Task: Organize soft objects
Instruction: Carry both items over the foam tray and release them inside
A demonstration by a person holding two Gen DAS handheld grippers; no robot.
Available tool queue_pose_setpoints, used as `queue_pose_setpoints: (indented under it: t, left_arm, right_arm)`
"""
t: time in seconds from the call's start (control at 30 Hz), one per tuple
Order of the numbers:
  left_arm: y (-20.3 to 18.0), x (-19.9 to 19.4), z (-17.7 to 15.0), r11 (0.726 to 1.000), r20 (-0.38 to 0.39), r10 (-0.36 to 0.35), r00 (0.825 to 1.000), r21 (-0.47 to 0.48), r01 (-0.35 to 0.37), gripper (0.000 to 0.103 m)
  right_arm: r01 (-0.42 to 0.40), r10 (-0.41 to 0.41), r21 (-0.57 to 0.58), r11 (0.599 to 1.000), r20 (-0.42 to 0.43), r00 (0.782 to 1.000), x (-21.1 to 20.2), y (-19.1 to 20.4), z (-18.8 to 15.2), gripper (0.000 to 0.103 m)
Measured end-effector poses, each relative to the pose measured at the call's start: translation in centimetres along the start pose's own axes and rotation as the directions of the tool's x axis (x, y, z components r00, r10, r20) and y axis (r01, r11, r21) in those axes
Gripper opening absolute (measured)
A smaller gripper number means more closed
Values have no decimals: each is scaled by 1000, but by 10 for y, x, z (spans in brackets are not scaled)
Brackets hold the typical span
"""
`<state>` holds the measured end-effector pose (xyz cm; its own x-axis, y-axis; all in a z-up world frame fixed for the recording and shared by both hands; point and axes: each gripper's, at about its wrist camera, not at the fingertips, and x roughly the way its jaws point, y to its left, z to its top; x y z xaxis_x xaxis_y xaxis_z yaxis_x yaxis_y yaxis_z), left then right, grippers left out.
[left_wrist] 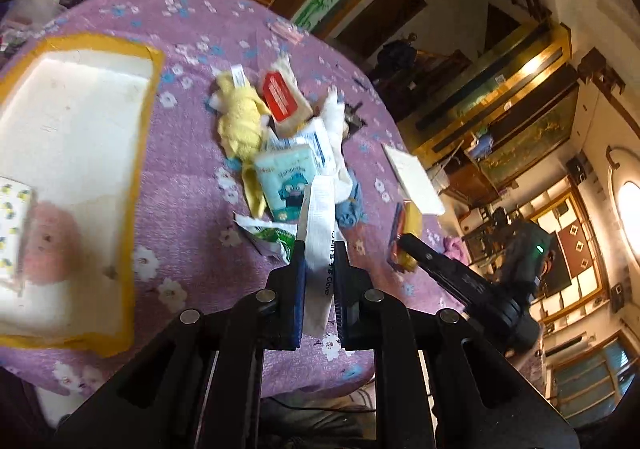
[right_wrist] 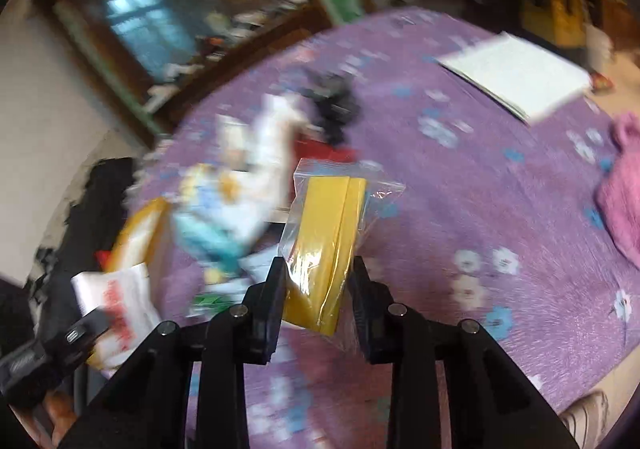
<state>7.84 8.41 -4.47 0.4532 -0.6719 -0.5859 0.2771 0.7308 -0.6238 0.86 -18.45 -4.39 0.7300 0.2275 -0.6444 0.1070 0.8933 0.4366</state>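
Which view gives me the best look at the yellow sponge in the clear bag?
The right wrist view: the yellow sponge sits large and centered in its clear bag, clamped between the right hand-held gripper fingers. The left wrist view shows only a small, partly hidden sliver of it beyond that gripper's finger.

Open purple tablecloth [right_wrist: 480,209] right of centre, heap of soft items [left_wrist: 280,145] crowding the middle, white tray [left_wrist: 80,121] at left, white pad [right_wrist: 516,77] far right.
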Motion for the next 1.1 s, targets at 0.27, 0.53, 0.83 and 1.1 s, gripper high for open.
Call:
queue_pose_setpoints:
  t: [0.27, 0.53, 0.83, 1.1]
  left_arm:
    - [21, -72, 18, 998, 136, 45, 990, -54, -38, 11]
    - [77, -98, 37, 986, 189, 112, 976, -140, -86, 11]
    - [145, -75, 66, 961, 111, 186, 976, -226, -158, 11]
    - [181, -41, 76, 940, 32, 226, 974, -269, -209, 11]
  right_arm:
    - [-278, 273, -222, 935, -52, 961, -11, 92, -5, 30]
    - [-402, 339, -336, 852, -230, 912, 57, 180, -20, 30]
    - [-417, 305, -361, 834, -327, 894, 139, 231, -23, 30]
    - [-337, 205, -421, 842, -329, 922, 166, 247, -35, 30]
